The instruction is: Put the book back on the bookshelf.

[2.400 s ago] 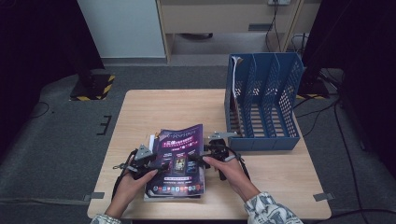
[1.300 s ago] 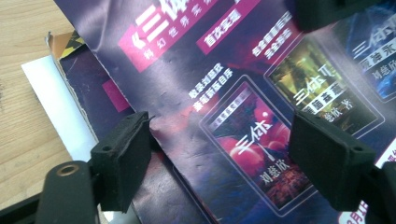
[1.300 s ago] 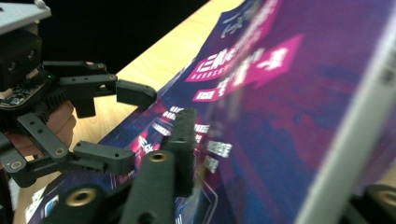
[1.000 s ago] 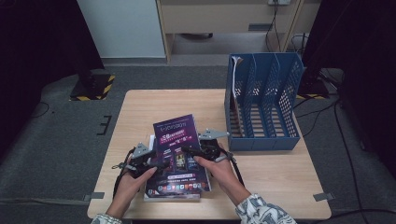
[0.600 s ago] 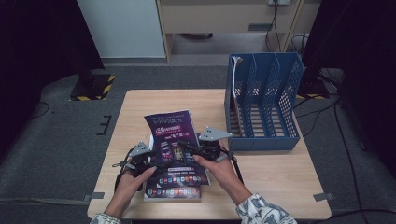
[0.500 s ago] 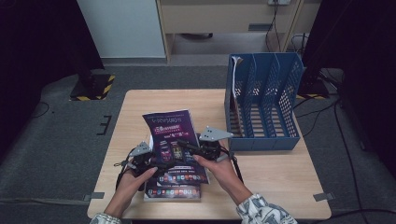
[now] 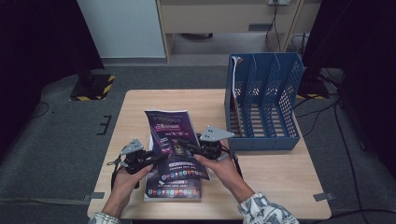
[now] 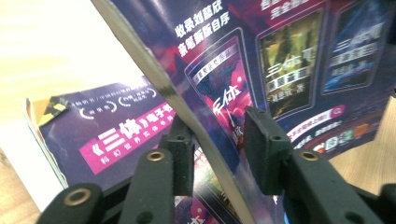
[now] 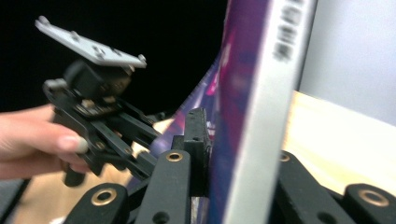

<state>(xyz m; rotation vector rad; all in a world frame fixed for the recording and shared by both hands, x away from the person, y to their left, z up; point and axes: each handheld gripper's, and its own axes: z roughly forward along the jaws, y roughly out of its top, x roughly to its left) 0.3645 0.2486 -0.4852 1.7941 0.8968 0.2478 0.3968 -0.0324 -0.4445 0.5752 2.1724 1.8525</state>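
A purple magazine (image 7: pixel 173 142) is held tilted above a second magazine (image 7: pixel 173 189) that lies flat at the near edge of the table (image 7: pixel 261 172). Its right edge is pinched between the jaws of the right gripper (image 7: pixel 189 145). The jaws of the left gripper (image 7: pixel 159 157) have just been closing around its left edge, which stands between the pads (image 8: pixel 261 140) with a gap remaining on one side; the blue file rack (image 7: pixel 264 100) stands at the far right.
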